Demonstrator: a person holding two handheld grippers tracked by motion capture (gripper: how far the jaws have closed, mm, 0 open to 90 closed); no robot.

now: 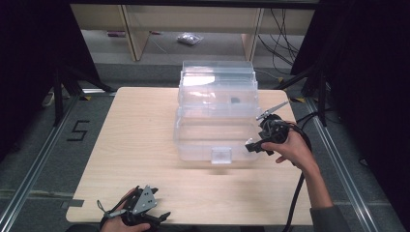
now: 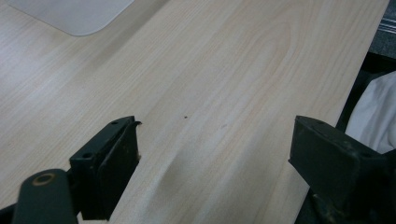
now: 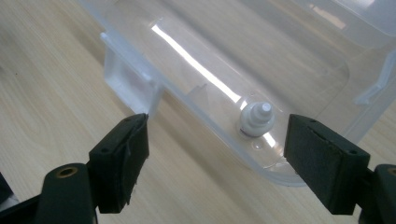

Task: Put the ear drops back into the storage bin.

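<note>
The tabletop (image 1: 140, 145) is pale wood. Toward its far middle stands a clear box (image 1: 217, 111), its lid thrown back, a latch tab (image 1: 221, 155) on the near wall. My right tongs (image 1: 252, 146) sit just beside the box's near right corner, spread wide with nothing pinched. Between their jaws, in the right gripper view, a small white knob (image 3: 256, 119) shows inside the box (image 3: 261, 70). My left tongs (image 1: 162, 216) rest at the near edge, well apart from the box, also spread and empty over bare wood.
</note>
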